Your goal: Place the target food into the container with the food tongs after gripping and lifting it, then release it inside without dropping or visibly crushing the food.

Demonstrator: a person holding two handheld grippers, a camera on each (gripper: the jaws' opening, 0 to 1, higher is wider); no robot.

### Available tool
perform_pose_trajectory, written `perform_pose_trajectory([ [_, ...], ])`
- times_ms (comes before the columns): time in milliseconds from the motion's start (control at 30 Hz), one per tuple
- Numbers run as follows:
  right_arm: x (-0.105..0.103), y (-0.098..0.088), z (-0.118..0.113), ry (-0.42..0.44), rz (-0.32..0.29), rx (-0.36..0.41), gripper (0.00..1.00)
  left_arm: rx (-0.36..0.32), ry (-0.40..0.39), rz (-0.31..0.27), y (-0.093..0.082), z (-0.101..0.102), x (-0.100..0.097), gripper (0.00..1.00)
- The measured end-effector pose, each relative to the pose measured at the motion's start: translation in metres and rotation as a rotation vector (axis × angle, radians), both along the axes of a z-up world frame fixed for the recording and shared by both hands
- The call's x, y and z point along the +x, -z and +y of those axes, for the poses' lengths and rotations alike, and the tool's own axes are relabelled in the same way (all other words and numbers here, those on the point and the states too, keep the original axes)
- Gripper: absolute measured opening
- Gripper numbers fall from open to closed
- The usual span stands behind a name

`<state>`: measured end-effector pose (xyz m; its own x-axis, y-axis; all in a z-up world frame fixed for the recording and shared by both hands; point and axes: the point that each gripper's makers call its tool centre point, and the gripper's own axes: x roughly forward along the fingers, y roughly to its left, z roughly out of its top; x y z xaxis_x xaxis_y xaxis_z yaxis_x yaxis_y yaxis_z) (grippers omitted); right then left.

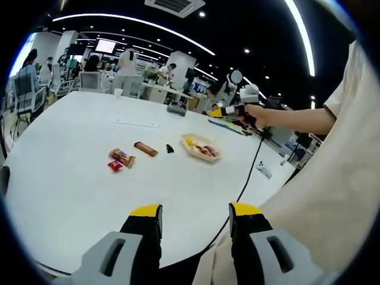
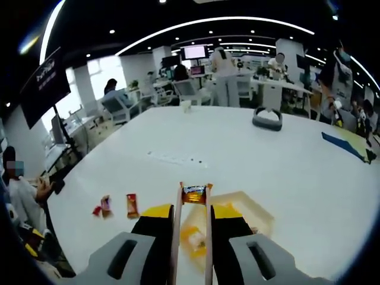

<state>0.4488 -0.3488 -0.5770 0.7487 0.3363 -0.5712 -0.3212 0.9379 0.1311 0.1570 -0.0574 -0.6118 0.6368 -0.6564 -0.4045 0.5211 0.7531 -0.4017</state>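
Over the tray [image 2: 252,215], in the right gripper view, the right claw [image 2: 193,218] is squeezed onto a pair of tongs [image 2: 176,237], and the tongs pinch a small orange-and-blue snack packet [image 2: 195,193] at their tips. The packet hangs lifted above the tray's near edge, clear of the white table [image 2: 285,160]. Inside the tray, below the tong arms, there is something yellow [image 2: 195,240], though what it is I cannot tell. Left of the tray, three small packets lie on the table: a red-orange one [image 2: 131,205] nearest, a pinkish one [image 2: 105,205] next, and a tiny red one [image 2: 95,210] beyond that.

From the left gripper view, the left claw [image 1: 195,221] stands wide with nothing between its jaws, well back from the tray [image 1: 191,149] and low over the table's [image 1: 77,178] near edge. The tray already holds a few colourful snacks [image 1: 203,149]. Just left of it sits a small black object [image 1: 170,148], then a brown bar [image 1: 145,148], then a red-and-yellow packet [image 1: 122,157] with a small red one [image 1: 114,166] touching it. Beyond the tray, a hand [image 1: 256,115] grips the other gripper [image 1: 234,111], its black cable [image 1: 249,175] trailing down across the table.
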Motion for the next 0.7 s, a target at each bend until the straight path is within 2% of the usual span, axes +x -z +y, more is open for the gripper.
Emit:
perform_pose_trajectory([
  [700, -0.0003, 0.0017, -0.0057, 0.022, 0.004, 0.011, 0.24, 0.003, -0.006, -0.001, -0.001, -0.0009, -0.0001, 0.44],
])
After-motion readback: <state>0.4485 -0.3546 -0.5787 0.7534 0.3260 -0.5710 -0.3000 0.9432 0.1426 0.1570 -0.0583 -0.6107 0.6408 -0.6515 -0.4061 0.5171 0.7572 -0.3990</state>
